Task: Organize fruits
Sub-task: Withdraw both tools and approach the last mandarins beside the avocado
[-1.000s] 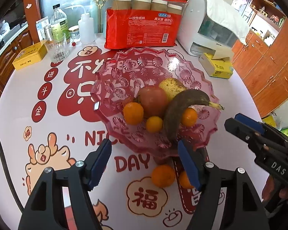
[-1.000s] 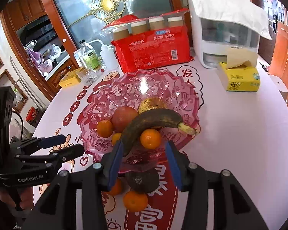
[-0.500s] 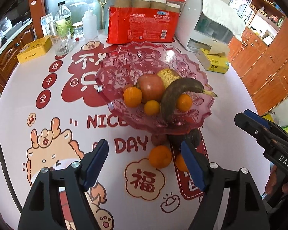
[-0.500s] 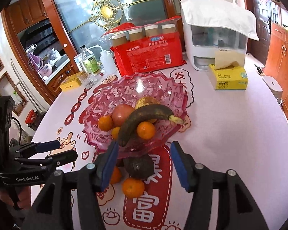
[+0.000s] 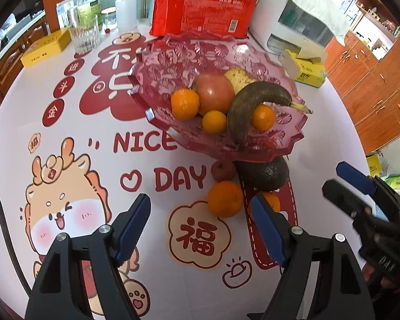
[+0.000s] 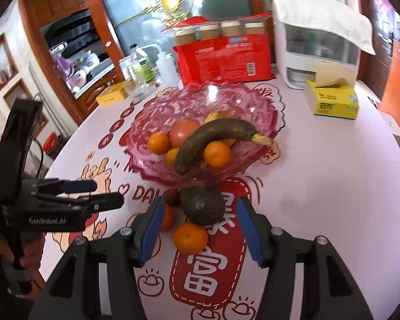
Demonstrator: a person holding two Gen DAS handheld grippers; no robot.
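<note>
A pink glass fruit bowl point(image 5: 173, 61) point(image 6: 242, 101) holds a dark banana point(image 5: 242, 106) point(image 6: 213, 136), an apple point(image 5: 216, 93), several oranges and a yellow fruit. On the table in front of it lie an avocado point(image 5: 264, 173) point(image 6: 202, 205), a small dark red fruit point(image 5: 222, 170), and two oranges point(image 5: 225, 198) point(image 6: 190, 237). My left gripper point(image 5: 200, 226) is open and empty, near the closer orange. My right gripper point(image 6: 198, 229) is open and empty, its fingers either side of the avocado and an orange.
Behind the bowl stand a red pack of paper cups point(image 5: 202, 10), a white appliance point(image 5: 298, 18), a yellow tissue box point(image 5: 304, 66), a glass point(image 5: 84, 37), bottles and a yellow tin point(image 5: 45, 48). The table edge curves off at the right.
Both grippers have drawn back from the bowl towards me. The loose fruit in front of the bowl has come into fuller view. Both stay open.
</note>
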